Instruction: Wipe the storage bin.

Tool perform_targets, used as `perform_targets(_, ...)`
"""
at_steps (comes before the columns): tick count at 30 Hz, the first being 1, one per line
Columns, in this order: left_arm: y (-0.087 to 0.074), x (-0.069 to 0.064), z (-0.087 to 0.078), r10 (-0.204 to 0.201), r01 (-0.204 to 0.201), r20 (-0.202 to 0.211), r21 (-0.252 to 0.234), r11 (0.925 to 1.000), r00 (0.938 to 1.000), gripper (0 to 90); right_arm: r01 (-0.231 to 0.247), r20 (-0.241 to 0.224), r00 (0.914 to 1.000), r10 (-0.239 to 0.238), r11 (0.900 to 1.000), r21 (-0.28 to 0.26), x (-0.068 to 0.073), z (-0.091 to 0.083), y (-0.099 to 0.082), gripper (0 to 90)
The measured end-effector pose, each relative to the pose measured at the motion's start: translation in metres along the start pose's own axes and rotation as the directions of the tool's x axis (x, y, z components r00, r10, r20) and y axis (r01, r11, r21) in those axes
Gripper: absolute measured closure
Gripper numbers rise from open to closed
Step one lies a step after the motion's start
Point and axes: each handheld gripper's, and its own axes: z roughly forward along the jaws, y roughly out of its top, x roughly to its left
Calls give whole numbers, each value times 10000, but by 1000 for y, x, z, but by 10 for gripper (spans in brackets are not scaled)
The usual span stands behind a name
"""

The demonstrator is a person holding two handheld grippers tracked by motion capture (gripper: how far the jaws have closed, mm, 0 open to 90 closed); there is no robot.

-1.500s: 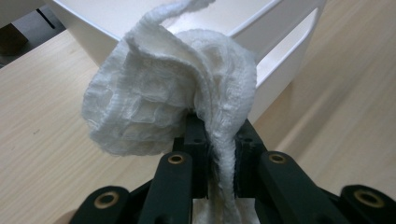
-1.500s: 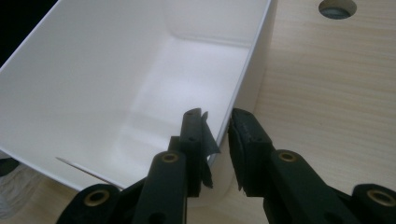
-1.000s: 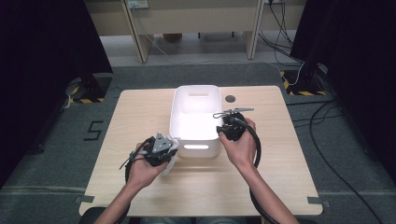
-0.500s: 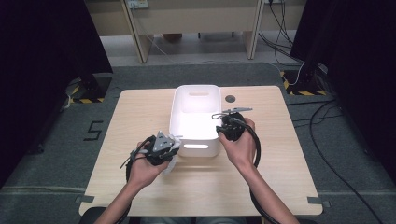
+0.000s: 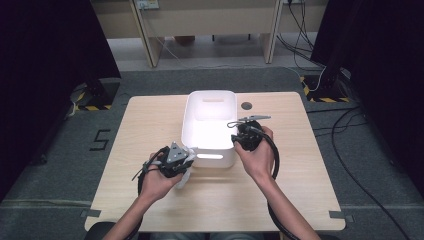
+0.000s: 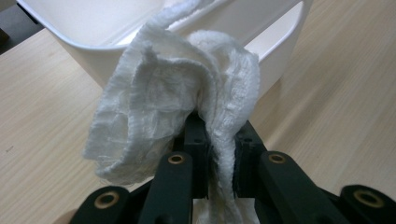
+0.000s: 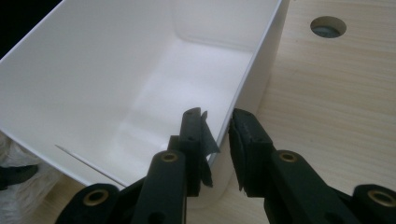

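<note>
White cloth (image 6: 177, 107) runs off bottom edge of left gripper view; its lower end unseen. In high view, cloth (image 5: 186, 176) mostly hidden under left gripper (image 5: 176, 159). White bin (image 7: 140, 84) cut off at 9 and 12 o'clock edges of right gripper view. Whether right gripper (image 7: 217, 135) jaws press bin wall or merely straddle it: cannot tell. Desk (image 5: 150, 115) hole (image 5: 246, 106) contents too small to tell.

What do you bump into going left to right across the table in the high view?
Left gripper with the cloth → white bin → right gripper → round hole in the table.
</note>
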Motion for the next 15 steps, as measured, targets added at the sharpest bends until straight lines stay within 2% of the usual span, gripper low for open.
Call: perform_targets(15, -10, -3, 14, 43, -45, 60, 329, 9994, 10000, 795, -72, -70, 9999, 72, 10000, -17, -1, 0, 0, 750)
